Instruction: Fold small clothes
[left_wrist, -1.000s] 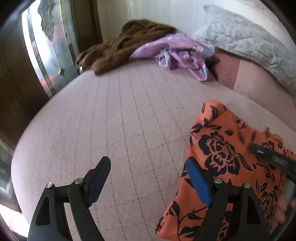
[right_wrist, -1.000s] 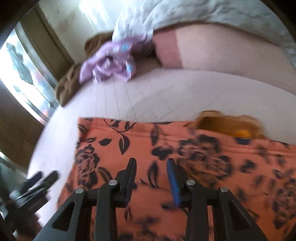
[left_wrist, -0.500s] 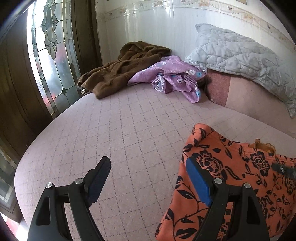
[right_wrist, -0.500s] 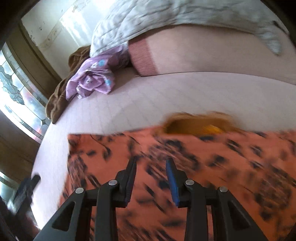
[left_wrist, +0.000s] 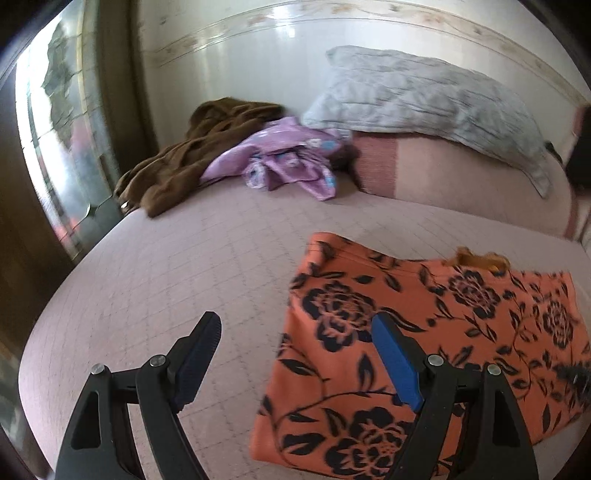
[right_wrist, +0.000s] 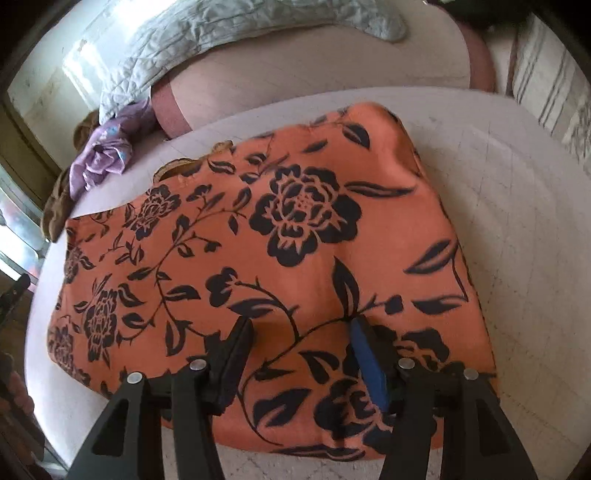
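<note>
On the pink quilted bed (left_wrist: 177, 258), the orange floral garment (right_wrist: 280, 236) lies spread flat, already looking like a folded rectangle with a mustard inner lining peeking out at its far edge, around 11 o'clock in the right wrist view. In the left wrist view it fills the 4 o'clock part of the frame. Well apart at 12 o'clock sit a grey quilted pillow (left_wrist: 424, 96), a brown robe (left_wrist: 192, 155) and a crumpled purple garment (left_wrist: 288, 162), near one another against the headboard end.

The right claw (right_wrist: 301, 354) hangs over the near hem of the orange piece, released, jaws parted and gripping nothing. The left claw (left_wrist: 295, 354) is likewise released and wide apart, one finger over bare bed, the other over the garment's left edge.

The step in hand seems to be a further fold. To do it well, each claw should pinch a near corner through all layers, lift together, and carry the hem evenly toward 12 o'clock so the edges meet squarely and the lining stays tucked in.
</note>
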